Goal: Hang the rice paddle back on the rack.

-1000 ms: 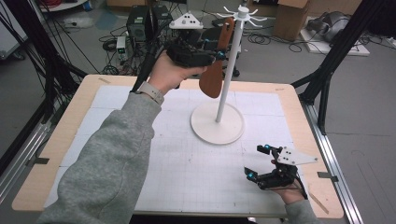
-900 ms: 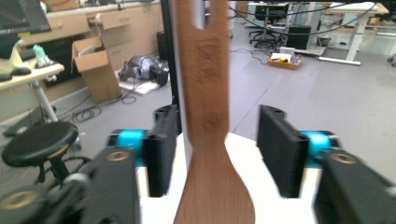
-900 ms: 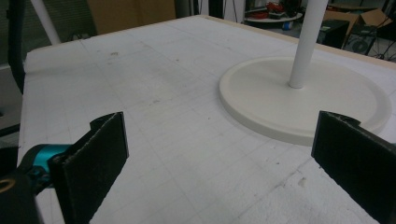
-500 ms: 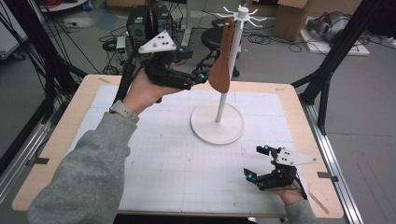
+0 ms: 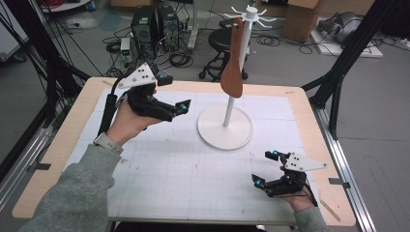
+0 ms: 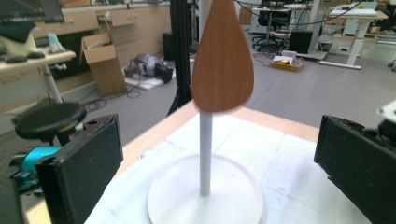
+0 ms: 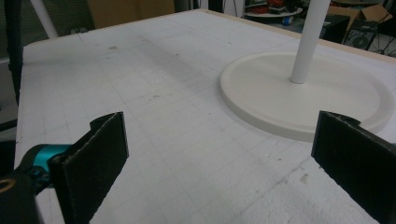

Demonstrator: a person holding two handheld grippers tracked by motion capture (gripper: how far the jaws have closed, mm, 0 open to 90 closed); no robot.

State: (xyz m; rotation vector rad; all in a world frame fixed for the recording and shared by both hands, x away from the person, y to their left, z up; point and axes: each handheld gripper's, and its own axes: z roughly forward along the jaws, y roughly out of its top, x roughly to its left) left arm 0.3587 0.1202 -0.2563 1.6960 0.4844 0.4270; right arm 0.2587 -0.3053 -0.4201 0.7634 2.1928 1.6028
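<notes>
Your left gripper (image 5: 175, 96) has just been opening — jaws empty, left of the brown wooden spatula (image 5: 233, 58) hanging on the white stand (image 5: 225, 128); your right gripper (image 5: 265, 169) gapes near its base.

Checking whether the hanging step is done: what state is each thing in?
Wooden spatula: hanging from the stand's top hooks, free of both grippers.
White stand: upright on the mat.
Left gripper: open, empty, jaws just opened.
Right gripper: open, empty, low over the mat.
</notes>
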